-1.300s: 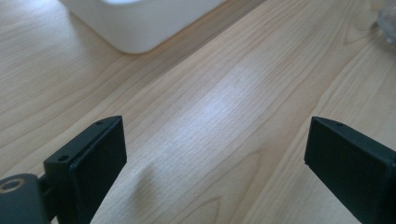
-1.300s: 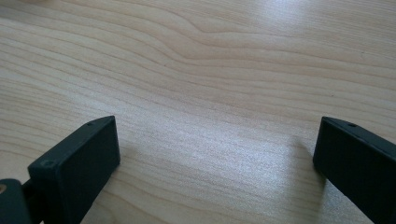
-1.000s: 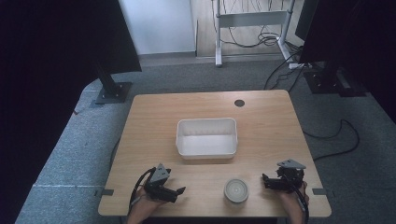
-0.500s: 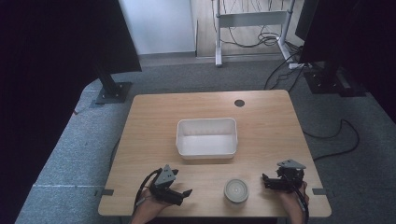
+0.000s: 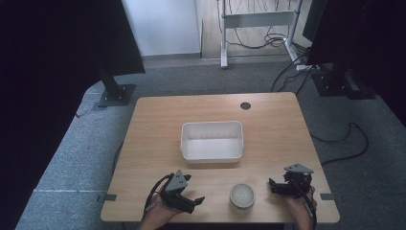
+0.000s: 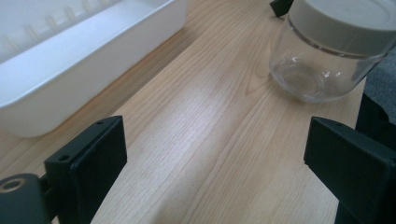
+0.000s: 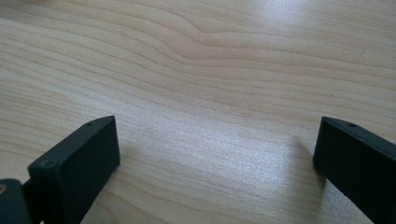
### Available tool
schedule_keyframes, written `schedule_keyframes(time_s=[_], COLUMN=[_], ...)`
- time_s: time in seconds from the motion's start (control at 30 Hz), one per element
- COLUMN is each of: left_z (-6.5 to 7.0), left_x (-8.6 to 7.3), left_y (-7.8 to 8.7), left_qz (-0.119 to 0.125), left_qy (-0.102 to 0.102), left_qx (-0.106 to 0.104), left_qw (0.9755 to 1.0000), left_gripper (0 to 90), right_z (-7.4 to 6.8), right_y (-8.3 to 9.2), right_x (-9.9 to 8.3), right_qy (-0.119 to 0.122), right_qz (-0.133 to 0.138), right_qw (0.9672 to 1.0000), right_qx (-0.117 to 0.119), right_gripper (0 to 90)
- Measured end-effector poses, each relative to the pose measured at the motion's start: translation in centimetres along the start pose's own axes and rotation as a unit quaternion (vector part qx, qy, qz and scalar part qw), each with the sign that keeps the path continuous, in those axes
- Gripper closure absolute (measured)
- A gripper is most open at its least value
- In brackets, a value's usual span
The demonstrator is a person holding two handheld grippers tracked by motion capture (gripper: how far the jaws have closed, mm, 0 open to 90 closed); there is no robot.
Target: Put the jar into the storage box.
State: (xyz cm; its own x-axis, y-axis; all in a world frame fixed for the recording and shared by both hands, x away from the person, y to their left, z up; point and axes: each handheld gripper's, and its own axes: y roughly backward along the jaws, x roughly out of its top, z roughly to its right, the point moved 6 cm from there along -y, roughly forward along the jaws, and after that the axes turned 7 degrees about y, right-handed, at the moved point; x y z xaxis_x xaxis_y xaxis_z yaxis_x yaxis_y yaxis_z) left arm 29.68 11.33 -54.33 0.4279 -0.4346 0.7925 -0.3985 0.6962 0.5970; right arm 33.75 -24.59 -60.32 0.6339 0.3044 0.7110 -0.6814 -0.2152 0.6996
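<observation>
L gripper (image 5: 191,201): you've swung it right over the last sec, twd the jar; jaws spread wide, empty.
Jar (image 5: 242,195): upright, lid on, near front edge of table (image 5: 158,124), betw. both grippers, apart from each.
R gripper (image 5: 275,186): hasn't moved; jaws spread, nothing betw. them.
Bin (image 5: 212,154): white, empty, mid-table behind jar.
Meaning: looks like approach phase; no grasp yet.

bare wood before jar (image 6: 336,46) (bin (image 6: 88,56) beside)
</observation>
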Motion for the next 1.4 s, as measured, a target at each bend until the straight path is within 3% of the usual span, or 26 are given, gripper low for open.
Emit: schedule_keyframes(time_s=[0.6, 1.4], left_z=[3.3, 6.8], left_x=[2.0, 2.9], left_y=[-2.5, -6.4], left_qz=[0.007, 0.002], left_qy=[-0.031, -0.048], left_qx=[-0.042, -0.095], left_qw=[0.9986, 0.9943], left_gripper=[3.1, 1.4], right_z=[0.0, 0.0], right_y=[0.0, 0.0], right_x=[0.0, 0.0], right_qy=[0.000, 0.000], right_qz=[0.000, 0.000], right_qw=[1.0000, 1.0000], right_qx=[0.000, 0.000], right_gripper=[0.0, 0.0])
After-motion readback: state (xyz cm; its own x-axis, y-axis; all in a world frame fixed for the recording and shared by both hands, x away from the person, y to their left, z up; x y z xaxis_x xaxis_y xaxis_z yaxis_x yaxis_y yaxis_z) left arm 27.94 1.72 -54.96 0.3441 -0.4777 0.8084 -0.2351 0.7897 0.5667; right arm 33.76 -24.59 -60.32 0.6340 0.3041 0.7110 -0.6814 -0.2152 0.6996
